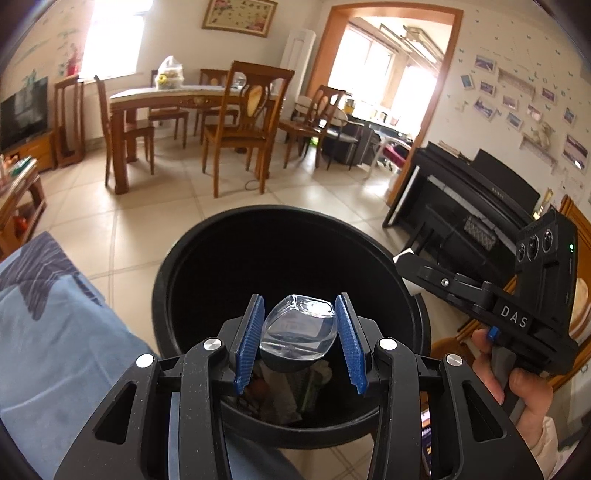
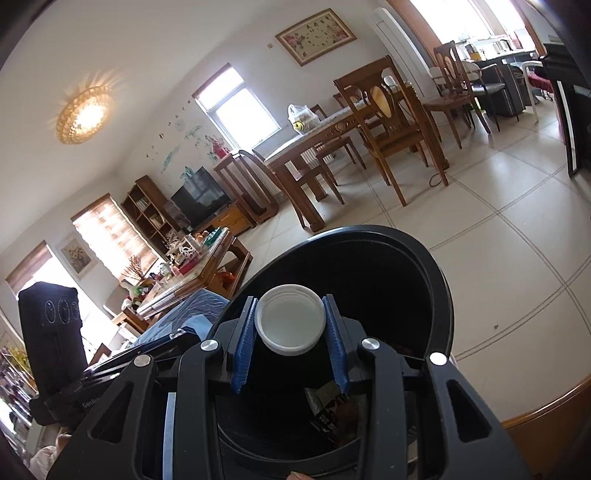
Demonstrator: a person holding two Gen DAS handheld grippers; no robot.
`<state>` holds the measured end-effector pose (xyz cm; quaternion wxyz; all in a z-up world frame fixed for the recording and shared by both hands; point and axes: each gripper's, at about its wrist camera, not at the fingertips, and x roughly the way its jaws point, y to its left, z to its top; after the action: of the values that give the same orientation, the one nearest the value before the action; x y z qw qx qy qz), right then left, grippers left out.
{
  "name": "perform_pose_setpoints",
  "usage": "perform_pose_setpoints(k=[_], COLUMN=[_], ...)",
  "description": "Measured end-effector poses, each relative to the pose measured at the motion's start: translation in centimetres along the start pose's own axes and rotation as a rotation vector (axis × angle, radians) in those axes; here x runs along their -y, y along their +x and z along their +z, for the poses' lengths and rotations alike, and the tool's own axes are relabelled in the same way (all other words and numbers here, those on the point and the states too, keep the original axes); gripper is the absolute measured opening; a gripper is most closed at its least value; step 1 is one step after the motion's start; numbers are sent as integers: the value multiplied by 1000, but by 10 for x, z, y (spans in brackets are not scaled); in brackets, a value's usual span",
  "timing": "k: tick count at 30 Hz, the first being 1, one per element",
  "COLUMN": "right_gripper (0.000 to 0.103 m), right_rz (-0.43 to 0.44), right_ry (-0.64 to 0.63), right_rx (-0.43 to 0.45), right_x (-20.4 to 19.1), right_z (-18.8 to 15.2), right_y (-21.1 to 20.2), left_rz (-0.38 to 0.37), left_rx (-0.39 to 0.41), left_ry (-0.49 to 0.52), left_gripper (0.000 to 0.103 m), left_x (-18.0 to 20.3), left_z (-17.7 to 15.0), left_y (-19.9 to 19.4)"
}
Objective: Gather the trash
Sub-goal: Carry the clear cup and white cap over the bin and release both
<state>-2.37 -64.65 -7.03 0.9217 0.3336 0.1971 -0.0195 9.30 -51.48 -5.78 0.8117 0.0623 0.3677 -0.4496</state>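
Item 1 — clear plastic bottle [image 1: 298,328]: pinched between pads of left gripper [image 1: 300,341], black bin [image 1: 369,236] mouth directly beneath. Judged light, thin-walled, slick; hold across body.

Item 2 — white cap [image 2: 291,319]: clamped by right gripper [image 2: 291,338] across rim, over same bin. Judged light, stiff.

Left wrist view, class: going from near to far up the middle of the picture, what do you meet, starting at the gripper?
Left gripper clamping a clear plastic container → round black trash bin → beige tiled floor → brown wooden dining chair → framed picture on the wall.
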Motion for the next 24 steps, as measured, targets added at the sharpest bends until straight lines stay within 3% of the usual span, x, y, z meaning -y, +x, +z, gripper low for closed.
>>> perform_pose_setpoints(k=[14, 16, 17, 19, 22, 24], right_gripper=[38, 40, 47, 61, 62, 62], right_rz=[7, 18, 16, 17, 18, 19], right_ry=[23, 28, 25, 25, 20, 16], right_rx=[-28, -45, -47, -42, -41, -39], right_x=[9, 9, 8, 8, 4, 1], right_z=[2, 3, 3, 3, 4, 4], right_y=[1, 3, 3, 1, -1, -2], left_rz=[14, 31, 50, 66, 59, 71], left_rx=[-25, -23, -7, 22, 21, 33], left_ry=[35, 43, 48, 63, 89, 110], left_gripper=[42, 63, 78, 82, 84, 94], left_x=[15, 17, 19, 22, 28, 29], left_z=[-1, -1, -1, 0, 0, -2], left_y=[11, 11, 8, 2, -2, -8])
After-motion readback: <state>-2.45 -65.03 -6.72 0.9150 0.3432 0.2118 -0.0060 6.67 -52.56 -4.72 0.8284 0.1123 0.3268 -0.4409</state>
